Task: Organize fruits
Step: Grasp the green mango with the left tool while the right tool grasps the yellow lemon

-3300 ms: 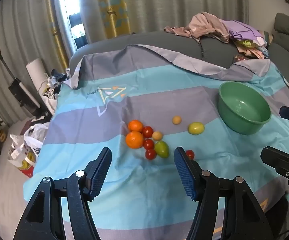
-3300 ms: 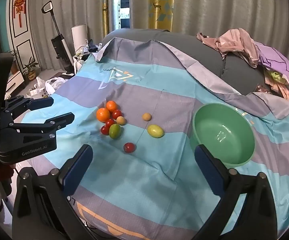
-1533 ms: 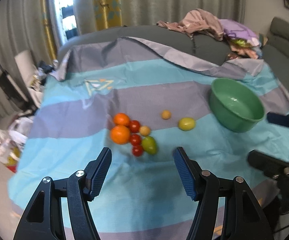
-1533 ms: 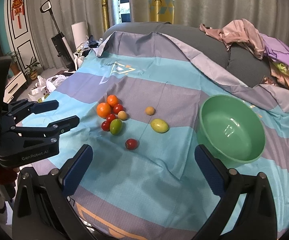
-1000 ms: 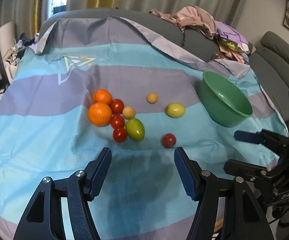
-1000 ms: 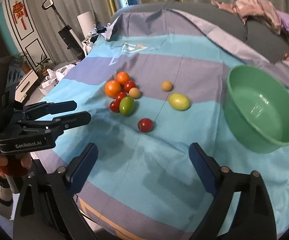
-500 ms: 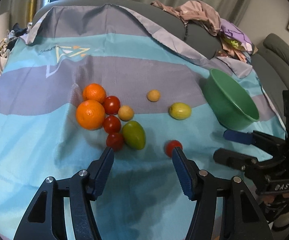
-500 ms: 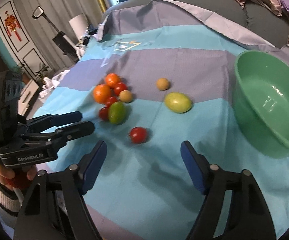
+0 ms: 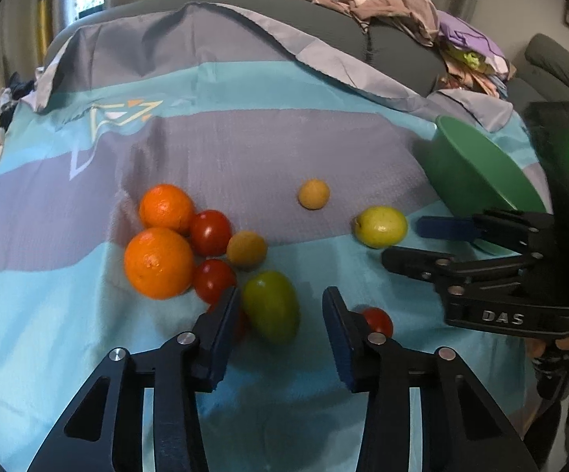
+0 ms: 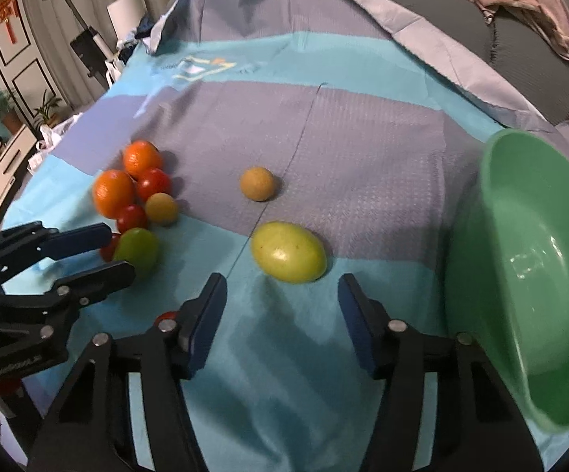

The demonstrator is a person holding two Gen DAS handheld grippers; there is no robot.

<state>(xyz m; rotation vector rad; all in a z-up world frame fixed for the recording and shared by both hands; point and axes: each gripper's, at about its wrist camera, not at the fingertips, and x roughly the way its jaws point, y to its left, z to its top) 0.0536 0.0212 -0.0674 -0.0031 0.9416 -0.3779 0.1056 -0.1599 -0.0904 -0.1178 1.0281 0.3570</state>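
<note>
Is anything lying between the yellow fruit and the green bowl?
Nothing visible. Only bare striped cloth separates the yellow fruit from the green bowl. The right claw sits just short of the fruit, jaws apart, having just been closing with nothing gripped.

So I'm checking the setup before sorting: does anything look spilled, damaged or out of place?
Nothing looks spilled or damaged. The fruit lies loose on the striped cloth: most are clustered around the oranges, while a red tomato sits apart by itself. The green bowl stands upright and holds nothing.
</note>
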